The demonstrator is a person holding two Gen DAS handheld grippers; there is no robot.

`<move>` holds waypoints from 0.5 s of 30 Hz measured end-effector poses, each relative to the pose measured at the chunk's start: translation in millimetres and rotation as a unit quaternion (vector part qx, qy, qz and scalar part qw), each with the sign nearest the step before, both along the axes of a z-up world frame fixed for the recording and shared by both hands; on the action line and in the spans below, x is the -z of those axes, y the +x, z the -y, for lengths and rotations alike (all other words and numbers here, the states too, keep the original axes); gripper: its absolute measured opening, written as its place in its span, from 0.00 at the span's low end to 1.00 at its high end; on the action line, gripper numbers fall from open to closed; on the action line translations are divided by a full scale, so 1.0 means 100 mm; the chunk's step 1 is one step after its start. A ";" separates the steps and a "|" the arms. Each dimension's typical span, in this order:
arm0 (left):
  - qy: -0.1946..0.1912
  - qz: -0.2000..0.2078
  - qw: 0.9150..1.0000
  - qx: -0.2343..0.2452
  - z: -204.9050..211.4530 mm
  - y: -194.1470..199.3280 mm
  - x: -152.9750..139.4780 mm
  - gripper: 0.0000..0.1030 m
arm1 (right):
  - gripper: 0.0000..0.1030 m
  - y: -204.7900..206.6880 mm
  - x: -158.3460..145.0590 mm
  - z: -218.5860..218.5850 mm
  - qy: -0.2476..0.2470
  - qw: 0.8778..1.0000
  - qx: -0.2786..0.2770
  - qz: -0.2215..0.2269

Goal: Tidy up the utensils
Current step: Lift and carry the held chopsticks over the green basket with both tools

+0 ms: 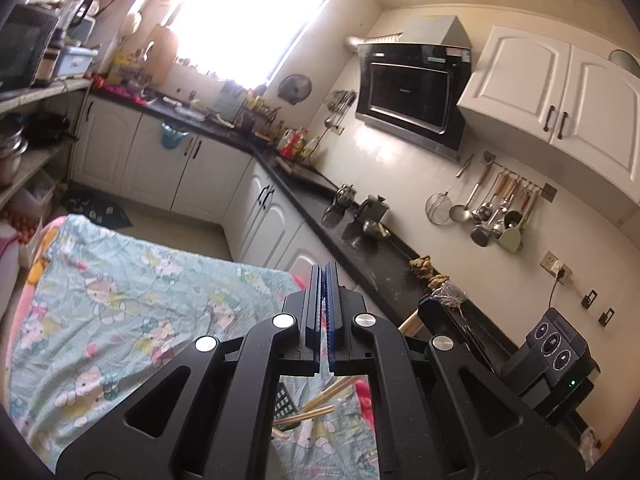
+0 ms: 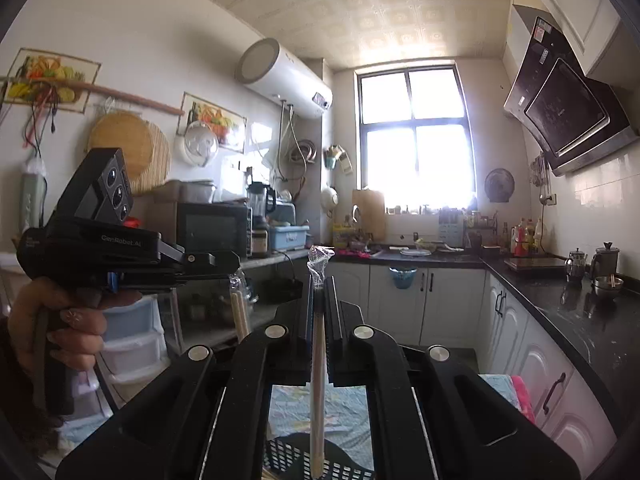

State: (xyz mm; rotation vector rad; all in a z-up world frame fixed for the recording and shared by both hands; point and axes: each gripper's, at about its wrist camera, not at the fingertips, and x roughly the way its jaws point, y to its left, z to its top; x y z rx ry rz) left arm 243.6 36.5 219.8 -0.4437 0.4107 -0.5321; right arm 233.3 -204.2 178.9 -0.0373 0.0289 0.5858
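Wooden chopstick [image 2: 318,364] clamped upright in right hand-held gripper [image 2: 320,280]; left [image 1: 325,268] closed, empty.

Black angular gripper [image 2: 319,280], silver round screws, blue inner pads, hand [image 2: 60,328] with possibly patterned nails

Left claw [image 1: 325,276] is clamped shut with nothing in it, over a bench [image 1: 120,300] with a cartoon-cat cloth. Wooden chopsticks [image 1: 320,404] lie below beside a black basket [image 1: 286,400].
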 end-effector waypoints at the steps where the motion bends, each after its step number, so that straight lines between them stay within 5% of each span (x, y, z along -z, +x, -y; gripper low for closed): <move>1: 0.000 -0.005 1.000 -0.002 -0.01 0.02 0.05 0.00 | 0.05 0.02 0.03 -0.02 -0.003 1.000 0.001 0.000; 15: 0.001 -0.044 0.999 -0.009 -0.08 0.11 0.61 0.00 | 0.05 0.26 0.54 -0.17 -0.037 0.999 0.024 -0.024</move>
